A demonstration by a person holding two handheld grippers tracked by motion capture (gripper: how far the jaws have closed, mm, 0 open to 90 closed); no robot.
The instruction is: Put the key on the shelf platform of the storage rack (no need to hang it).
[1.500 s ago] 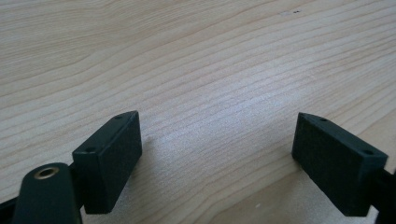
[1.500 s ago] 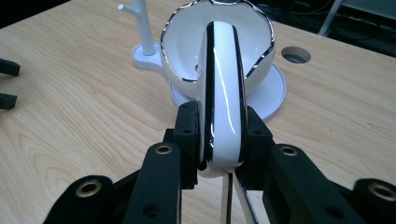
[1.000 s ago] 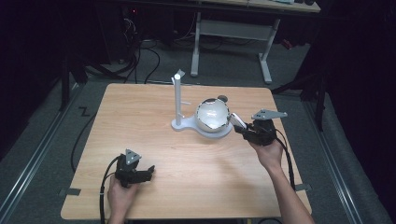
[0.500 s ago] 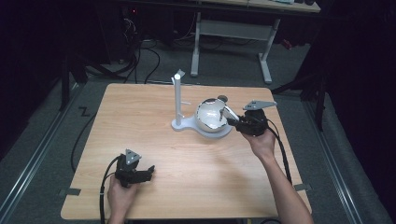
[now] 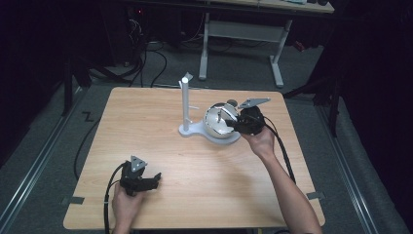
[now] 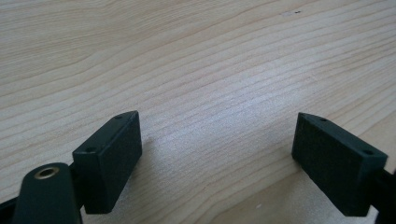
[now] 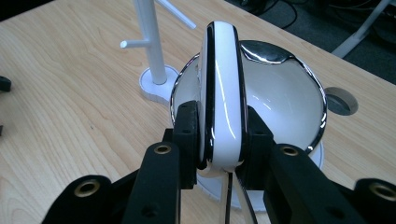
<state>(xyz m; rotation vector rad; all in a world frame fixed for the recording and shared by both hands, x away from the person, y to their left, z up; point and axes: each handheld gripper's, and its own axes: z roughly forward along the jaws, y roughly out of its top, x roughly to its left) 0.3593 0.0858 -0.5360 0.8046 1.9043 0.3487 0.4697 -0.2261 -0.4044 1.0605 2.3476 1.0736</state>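
- My right gripper (image 7: pixel 223 126) is pinching a narrow, glossy white piece (image 7: pixel 223 84) edge-on. Its pads press the two flat faces low down, so most of the piece rises free above the jaws.
- I judge the low grip lets the upper end be guided while the pads hold the widest, flattest surface; the gloss looks slippery, so a firm squeeze makes sense.
- The white piece is held upright, directly in front of the round white shell (image 7: pixel 285 98) with its chrome rim. I cannot tell whether the two are touching or joined.
- From the high view, the shell (image 5: pixel 220 122) lies toward the far edge of the worktop (image 5: pixel 146 126), a little right of the middle, with my right gripper (image 5: pixel 237 126) coming at it from the right-edge side.
- The shell rests on a round white base plate (image 5: pixel 233 140), which appears to run on into the foot of the white pegged stand (image 5: pixel 185 105) just beside it. That keeps the shell from rolling while I work.
- A round hole in the worktop (image 7: pixel 341 100) sits just behind the shell and plays no part here.
- My left gripper (image 5: pixel 155 179) rests near the near-left corner, well apart from the work, jaws spread with bare wood between them (image 6: pixel 217 149). I take it as parked out of the way, leaving this a one-handed job.
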